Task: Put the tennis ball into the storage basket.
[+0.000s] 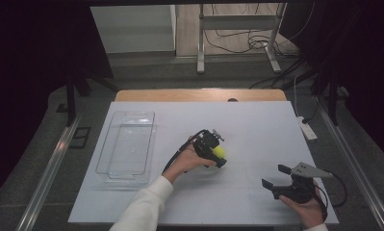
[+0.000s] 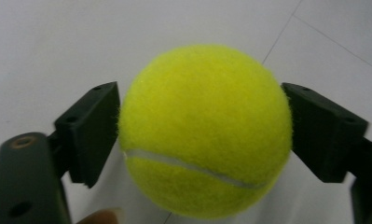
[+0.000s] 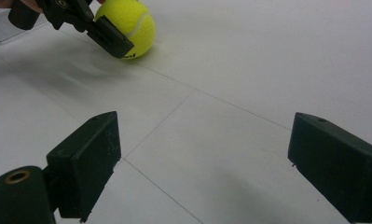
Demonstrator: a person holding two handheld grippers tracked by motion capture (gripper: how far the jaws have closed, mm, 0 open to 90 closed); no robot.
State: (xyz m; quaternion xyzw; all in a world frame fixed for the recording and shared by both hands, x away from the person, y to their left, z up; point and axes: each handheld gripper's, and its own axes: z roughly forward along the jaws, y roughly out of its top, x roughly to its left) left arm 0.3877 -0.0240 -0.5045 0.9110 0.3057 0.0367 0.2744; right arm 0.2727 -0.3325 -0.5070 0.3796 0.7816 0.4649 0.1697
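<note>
A yellow tennis ball (image 1: pixel 220 151) rests on the white table cover, a little right of centre. My left gripper (image 1: pixel 217 157) reaches it from the left, and both black jaws press against the sides of the ball (image 2: pixel 204 130). From the right gripper view, the ball (image 3: pixel 130 23) touches the table at the upper left, with one jaw of the left gripper (image 3: pixel 110 38) across its front. My right gripper (image 1: pixel 273 175) is held low near the front right of the table, open, with bare white surface between its fingers (image 3: pixel 88 158).
A clear plastic tray (image 1: pixel 103 161) lies empty on the left side of the table. A white power strip (image 1: pixel 307 129) sits beyond the right edge. Bare wood of the table (image 1: pixel 199 95) shows at the far edge.
</note>
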